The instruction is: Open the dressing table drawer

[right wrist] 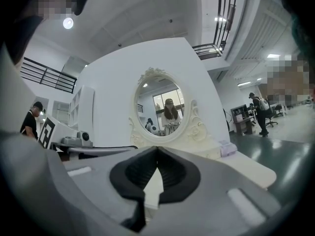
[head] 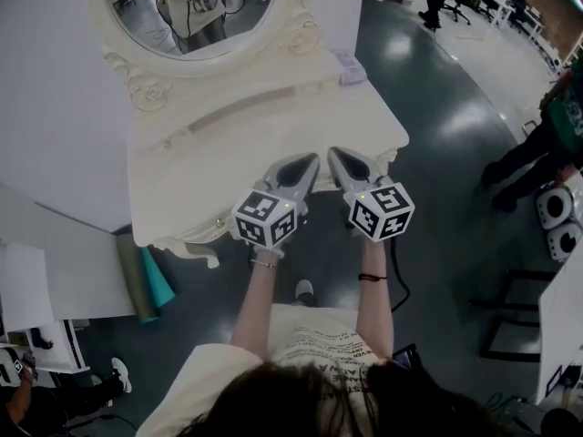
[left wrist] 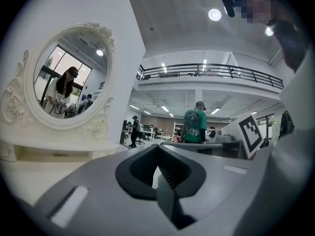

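Note:
The white dressing table (head: 228, 157) stands against a white wall and carries an oval mirror (head: 196, 7) in a carved frame. Its drawer front is hidden under the tabletop in the head view. Both grippers point level over the table's front right edge, side by side. My left gripper (head: 312, 160) has its jaws together with nothing between them (left wrist: 157, 146); beyond its tips I see the mirror (left wrist: 69, 82). My right gripper (head: 333, 153) is shut and empty as well (right wrist: 157, 148), facing the mirror (right wrist: 165, 109) across the tabletop (right wrist: 246, 166).
A small lilac box (head: 351, 66) sits at the table's back right corner. Teal and olive rolls (head: 157, 280) lean on the floor to the left. A person (head: 547, 144) stands to the right beside white devices (head: 556, 208) and a black frame (head: 510, 317).

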The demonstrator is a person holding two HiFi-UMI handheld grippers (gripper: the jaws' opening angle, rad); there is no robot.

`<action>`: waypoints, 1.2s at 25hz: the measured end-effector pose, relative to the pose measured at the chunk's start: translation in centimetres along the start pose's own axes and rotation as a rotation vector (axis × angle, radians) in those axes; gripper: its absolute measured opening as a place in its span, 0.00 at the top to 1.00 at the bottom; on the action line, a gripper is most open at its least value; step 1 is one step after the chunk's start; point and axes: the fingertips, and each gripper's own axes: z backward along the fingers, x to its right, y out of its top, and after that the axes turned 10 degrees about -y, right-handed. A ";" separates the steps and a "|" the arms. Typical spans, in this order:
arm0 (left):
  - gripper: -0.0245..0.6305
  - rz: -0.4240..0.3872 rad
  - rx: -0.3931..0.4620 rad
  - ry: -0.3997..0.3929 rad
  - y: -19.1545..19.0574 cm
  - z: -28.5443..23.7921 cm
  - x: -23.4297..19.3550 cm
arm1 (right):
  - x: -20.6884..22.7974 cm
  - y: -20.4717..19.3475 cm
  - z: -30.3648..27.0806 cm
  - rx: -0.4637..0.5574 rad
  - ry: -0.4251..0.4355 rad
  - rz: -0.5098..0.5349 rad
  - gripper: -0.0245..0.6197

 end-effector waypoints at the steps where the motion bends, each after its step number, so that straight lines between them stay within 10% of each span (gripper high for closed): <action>1: 0.96 -0.001 0.000 -0.003 0.1 0.0 -0.1 | 0.0 0.1 -0.1 0.001 -0.002 0.000 0.96; 30: 0.96 0.054 0.012 0.041 0.2 -2.0 -5.3 | 2.6 0.9 -5.7 -0.040 0.014 0.023 0.96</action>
